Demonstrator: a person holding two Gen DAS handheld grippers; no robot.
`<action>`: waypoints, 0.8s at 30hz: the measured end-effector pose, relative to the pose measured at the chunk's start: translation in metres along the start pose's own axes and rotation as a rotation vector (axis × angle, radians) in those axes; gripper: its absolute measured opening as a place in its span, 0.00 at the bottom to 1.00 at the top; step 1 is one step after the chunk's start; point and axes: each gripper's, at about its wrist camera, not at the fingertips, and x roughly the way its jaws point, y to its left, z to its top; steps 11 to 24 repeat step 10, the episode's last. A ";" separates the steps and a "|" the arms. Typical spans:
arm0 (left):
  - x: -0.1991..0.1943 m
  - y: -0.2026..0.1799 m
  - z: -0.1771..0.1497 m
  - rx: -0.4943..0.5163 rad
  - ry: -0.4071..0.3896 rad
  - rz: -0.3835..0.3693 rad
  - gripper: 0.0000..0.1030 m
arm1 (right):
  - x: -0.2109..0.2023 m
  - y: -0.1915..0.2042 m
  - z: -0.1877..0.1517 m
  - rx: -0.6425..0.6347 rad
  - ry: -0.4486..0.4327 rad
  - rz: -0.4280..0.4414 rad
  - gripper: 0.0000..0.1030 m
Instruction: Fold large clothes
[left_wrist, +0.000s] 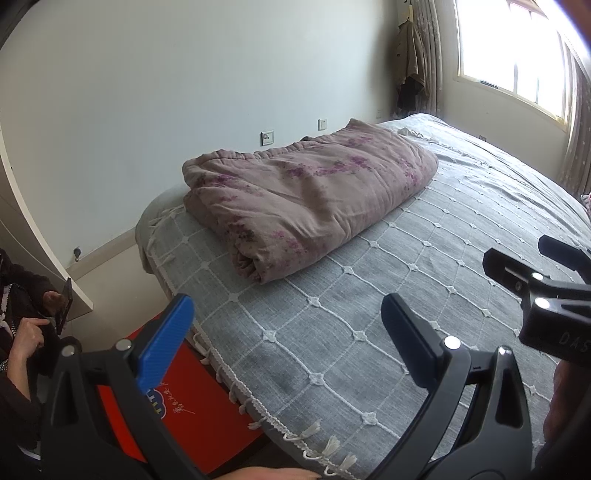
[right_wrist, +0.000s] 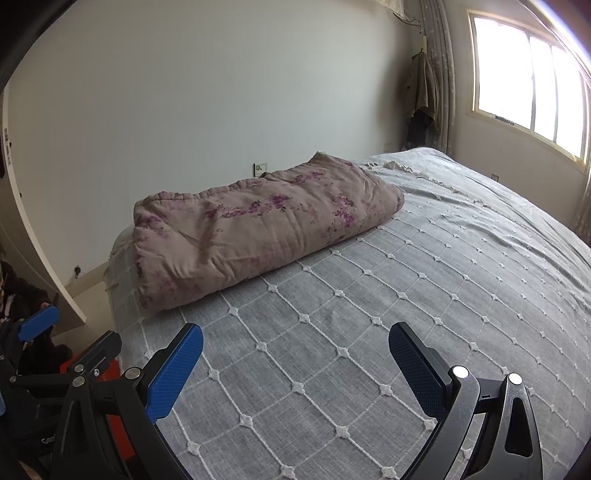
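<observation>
A dusty-pink quilt with purple flowers (left_wrist: 310, 195) lies folded into a thick bundle on the far left part of the bed; it also shows in the right wrist view (right_wrist: 255, 229). My left gripper (left_wrist: 288, 325) is open and empty, held above the bed's near left edge, well short of the quilt. My right gripper (right_wrist: 295, 354) is open and empty above the bedspread, also short of the quilt. The right gripper's fingers (left_wrist: 517, 266) show at the right of the left wrist view. The left gripper's blue finger (right_wrist: 38, 323) shows at the left of the right wrist view.
The bed is covered by a grey bedspread (left_wrist: 424, 288) with a white grid and tassels. A red box (left_wrist: 192, 406) stands on the floor by the bed's left edge. A seated person (left_wrist: 22, 325) holds a phone at the left. A window (left_wrist: 517, 48) and curtains are at the right.
</observation>
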 end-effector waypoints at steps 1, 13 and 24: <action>0.000 0.000 0.000 0.000 0.000 0.000 0.98 | 0.000 0.000 0.000 -0.001 0.000 0.000 0.99; 0.000 0.000 0.000 0.000 -0.001 0.001 0.98 | 0.001 0.000 -0.001 -0.001 0.001 0.001 0.99; 0.000 0.000 0.000 0.000 -0.001 0.001 0.98 | 0.001 0.000 -0.001 -0.001 0.001 0.001 0.99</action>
